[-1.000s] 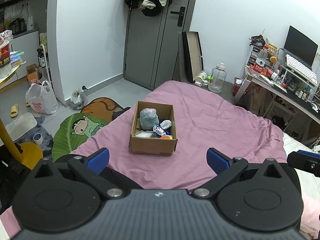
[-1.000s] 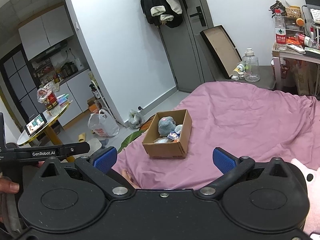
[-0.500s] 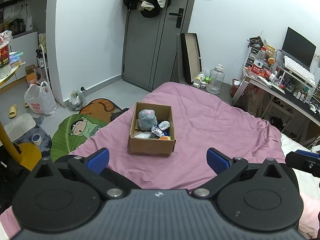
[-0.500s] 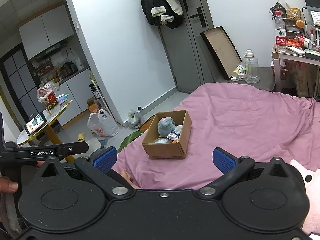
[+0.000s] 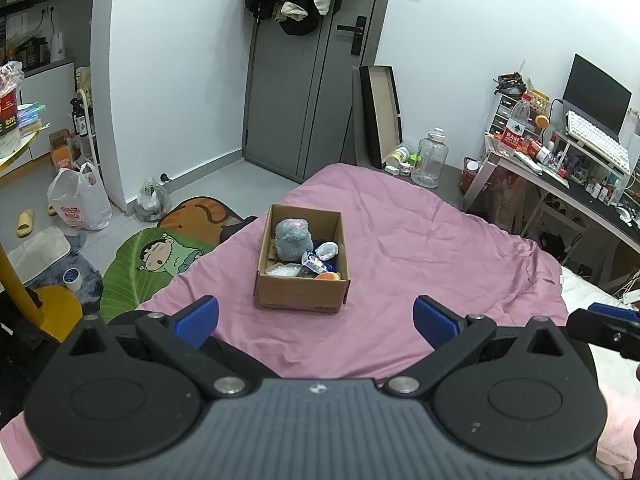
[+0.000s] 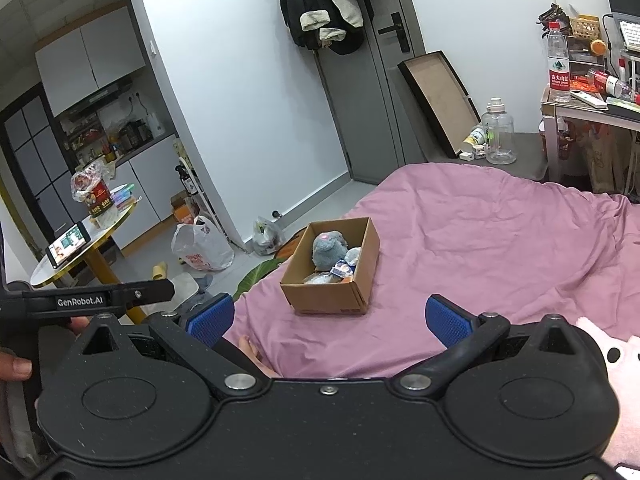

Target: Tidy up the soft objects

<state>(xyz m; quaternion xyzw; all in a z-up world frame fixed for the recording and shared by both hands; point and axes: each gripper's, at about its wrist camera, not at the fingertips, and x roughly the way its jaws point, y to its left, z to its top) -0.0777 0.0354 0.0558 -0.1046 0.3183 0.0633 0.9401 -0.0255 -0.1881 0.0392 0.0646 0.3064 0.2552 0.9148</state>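
An open cardboard box stands on the pink bedspread; it also shows in the right wrist view. Inside it are a grey plush toy, a small grey-white soft item and other small things. My left gripper is open and empty, held above the bed's near part, well short of the box. My right gripper is open and empty, also short of the box. A pink plush lies at the lower right of the right wrist view.
A leaf-shaped cartoon rug and a white plastic bag lie on the floor left of the bed. A cluttered desk stands at the right. A water jug and a grey door are beyond the bed.
Both views have shifted only slightly; the box sits a little higher in the left wrist view. Both grippers stay open and empty.
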